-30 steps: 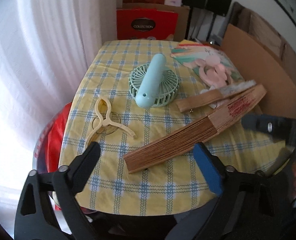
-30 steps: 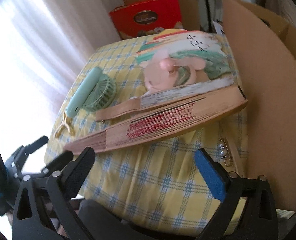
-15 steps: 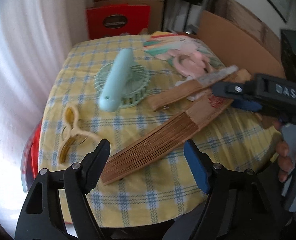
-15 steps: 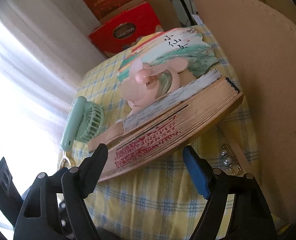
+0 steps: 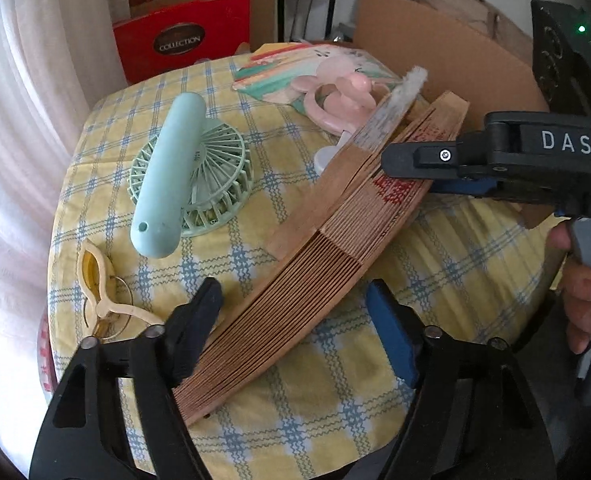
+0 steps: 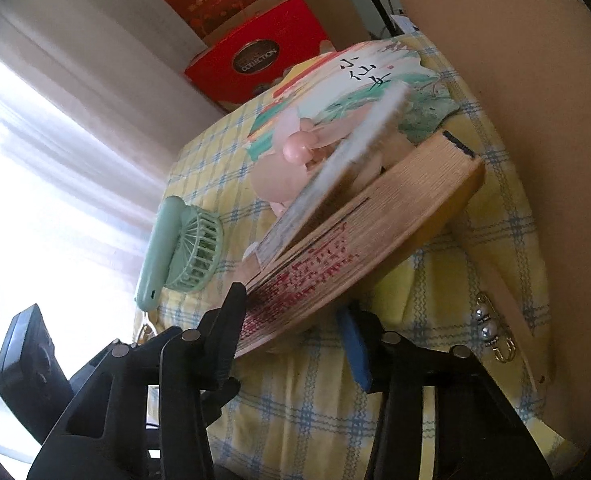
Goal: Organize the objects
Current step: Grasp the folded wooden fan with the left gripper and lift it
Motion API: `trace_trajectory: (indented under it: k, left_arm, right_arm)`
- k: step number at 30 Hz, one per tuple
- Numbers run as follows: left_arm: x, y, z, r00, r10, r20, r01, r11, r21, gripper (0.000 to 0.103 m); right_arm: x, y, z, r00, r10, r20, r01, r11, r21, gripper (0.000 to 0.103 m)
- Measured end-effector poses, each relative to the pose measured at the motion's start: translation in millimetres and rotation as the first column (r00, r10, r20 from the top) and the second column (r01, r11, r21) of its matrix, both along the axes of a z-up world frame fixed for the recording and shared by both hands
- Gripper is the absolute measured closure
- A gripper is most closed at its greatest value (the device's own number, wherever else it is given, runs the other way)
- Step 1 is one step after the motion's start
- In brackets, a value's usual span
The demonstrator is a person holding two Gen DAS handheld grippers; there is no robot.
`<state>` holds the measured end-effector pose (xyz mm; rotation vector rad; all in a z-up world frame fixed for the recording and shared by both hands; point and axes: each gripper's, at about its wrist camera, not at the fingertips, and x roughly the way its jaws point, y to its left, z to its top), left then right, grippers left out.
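A large folded wooden fan lies slantwise on the yellow checked tablecloth. Its near handle end sits between the closing jaws of my left gripper. The black finger is at the fan's edge, while the blue pad stands clear of it. My right gripper is closing on the printed far part of the wooden fan. In the left wrist view the right gripper has its black finger on top and its blue one beneath. A smaller white-edged folding fan leans on the big one.
A mint handheld fan and a cream clip with rings lie to the left. A pink handheld fan rests on a painted paper fan at the back. A red box and cardboard border the table. A pearl pin lies at the right.
Both grippers have come down to the wooden fan and narrowed their jaws around it. The right gripper came into the left wrist view and closed onto the fan's far part. Both views have rolled.
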<state>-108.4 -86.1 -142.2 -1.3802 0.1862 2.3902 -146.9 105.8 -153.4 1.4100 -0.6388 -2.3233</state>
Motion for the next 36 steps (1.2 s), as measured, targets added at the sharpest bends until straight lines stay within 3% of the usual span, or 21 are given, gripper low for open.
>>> trace_trajectory:
  k: [1, 8, 13, 17, 20, 24, 36]
  left_arm:
    - [-0.3, -1.0, 0.6, 1.0, -0.003, -0.002, 0.003, 1.0, 0.004, 0.049]
    - [2.0, 1.4, 1.9, 0.998, -0.051, 0.023, 0.049, 0.997, 0.061, 0.068]
    - [14.5, 6.6, 6.1, 0.996, -0.08, 0.039, 0.075, 0.99, 0.116, 0.077]
    - [19.1, 18.1, 4.0, 0.994, -0.101, 0.044, 0.095, 0.988, 0.124, 0.079]
    - [20.0, 24.1, 5.8, 0.994, -0.101, 0.047, 0.095, 0.988, 0.12, 0.081]
    - [25.5, 26.1, 14.3, 0.994, -0.106, 0.032, 0.101, 0.986, 0.13, 0.081]
    - [39.5, 50.5, 76.5, 0.991, -0.118, -0.064, 0.126, 0.982, 0.141, 0.081]
  right_arm:
    - [0.2, 1.1, -0.7, 1.0, 0.002, 0.003, -0.002, 1.0, -0.02, 0.064]
    - [4.3, -1.1, 6.7, 0.999, 0.014, -0.034, -0.016, 0.999, -0.047, 0.075]
    - [8.3, -0.2, 12.8, 0.998, 0.023, -0.054, -0.026, 0.998, -0.065, 0.077]
    - [7.0, -2.6, 3.4, 0.999, 0.042, -0.001, -0.042, 0.993, -0.112, 0.075]
    - [9.7, -8.5, 7.3, 0.999, 0.049, -0.02, -0.05, 0.996, -0.067, 0.077]
    - [15.1, -5.1, 15.0, 0.998, 0.047, -0.036, -0.049, 0.996, -0.074, 0.081]
    - [38.4, 12.6, 78.6, 0.985, 0.031, -0.169, -0.047, 0.994, -0.096, 0.081]
